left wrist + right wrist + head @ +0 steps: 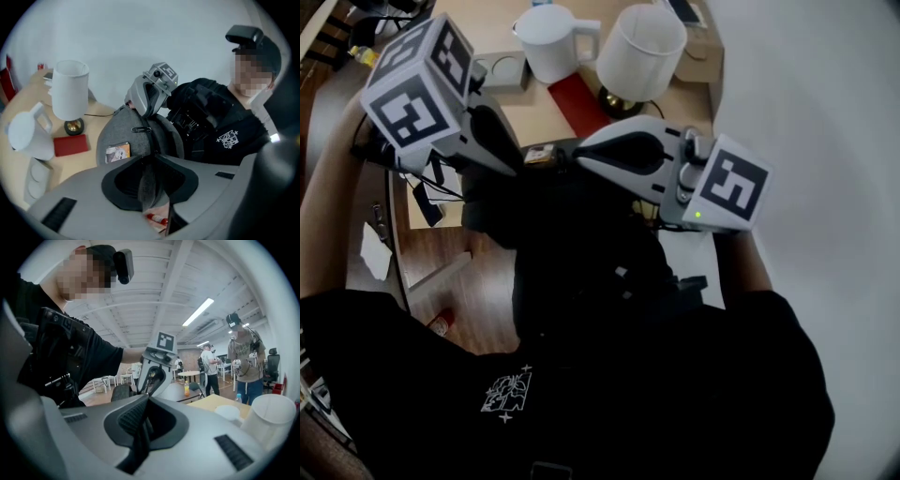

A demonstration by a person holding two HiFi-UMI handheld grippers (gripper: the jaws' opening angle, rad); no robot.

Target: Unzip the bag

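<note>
So my left gripper had its fingers nearly closed, pinching a grey strip of the bag between the pads. The right gripper had its fingers pressed almost together on something thin and dark. From its own view I couldn't tell if that was a pull or just fabric. The bag stood upright at the near edge of the table, right in front of the person, with both grippers close together at it.

The left gripper view was the useful one. It showed the right gripper's tips at the top of the bag where the zip starts, a zip pull a bit lower down, and a picture label on the bag's side. The head view only gave me a dark lump there, but it did show the lamp, jug and red book on the far part of the table. The right gripper view caught none of the zip, just the left gripper and people standing far off.
</note>
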